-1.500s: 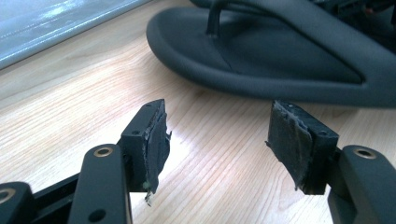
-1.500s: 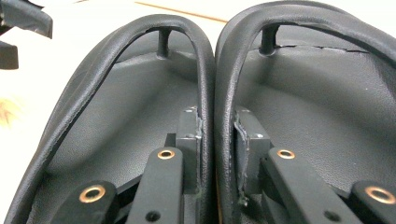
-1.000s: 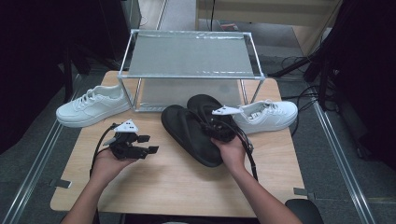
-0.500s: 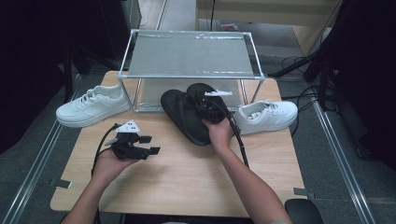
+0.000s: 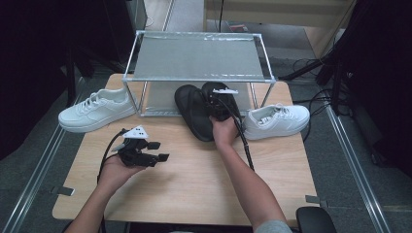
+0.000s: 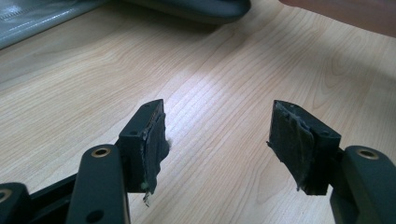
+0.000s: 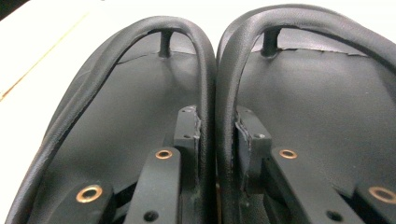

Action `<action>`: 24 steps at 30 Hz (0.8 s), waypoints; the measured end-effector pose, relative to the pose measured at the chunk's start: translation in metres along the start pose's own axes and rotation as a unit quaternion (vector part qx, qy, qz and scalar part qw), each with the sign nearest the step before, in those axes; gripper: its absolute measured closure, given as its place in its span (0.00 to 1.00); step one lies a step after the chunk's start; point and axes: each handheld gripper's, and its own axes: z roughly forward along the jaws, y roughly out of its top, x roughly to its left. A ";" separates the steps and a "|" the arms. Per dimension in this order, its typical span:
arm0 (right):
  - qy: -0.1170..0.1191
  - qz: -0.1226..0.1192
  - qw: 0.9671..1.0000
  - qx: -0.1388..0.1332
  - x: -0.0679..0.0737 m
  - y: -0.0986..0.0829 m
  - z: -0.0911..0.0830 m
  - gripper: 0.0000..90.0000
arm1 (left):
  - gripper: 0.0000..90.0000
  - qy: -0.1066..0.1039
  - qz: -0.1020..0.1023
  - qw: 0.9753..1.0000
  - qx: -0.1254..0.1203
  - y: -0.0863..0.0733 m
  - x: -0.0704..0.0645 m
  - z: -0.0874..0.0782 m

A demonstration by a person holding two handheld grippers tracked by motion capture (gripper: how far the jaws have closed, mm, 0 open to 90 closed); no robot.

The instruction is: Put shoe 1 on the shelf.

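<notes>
— Right tongs (image 7: 216, 135) were clamped on the two inner straps of the black sandals (image 5: 201, 109), carrying the pair at the rack's (image 5: 197, 77) lower opening.
— And the left tongs (image 6: 217, 144)?
— Apart, idle over the table (image 5: 194, 170). Next, probably, sliding the pair forward under the shelf, then releasing.

No text, label or number can be read anywhere.
</notes>
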 end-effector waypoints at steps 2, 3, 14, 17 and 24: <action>-0.002 0.002 1.000 0.007 0.000 0.000 0.003 0.79 | 0.41 0.001 0.002 1.000 0.001 0.000 0.000 0.000; -0.001 -0.001 1.000 0.005 0.000 -0.001 0.004 0.78 | 0.41 0.000 0.003 1.000 0.001 0.000 0.000 0.001; 0.014 -0.004 1.000 0.011 -0.001 0.001 0.001 0.67 | 0.46 -0.004 0.002 1.000 -0.008 0.000 0.000 0.001; 0.017 -0.004 1.000 0.009 -0.003 0.003 -0.003 0.66 | 0.48 -0.004 -0.002 1.000 -0.008 0.001 0.001 0.002; 0.034 -0.019 0.999 0.006 -0.004 0.006 -0.021 0.65 | 0.51 0.009 -0.026 1.000 0.000 0.003 0.010 0.002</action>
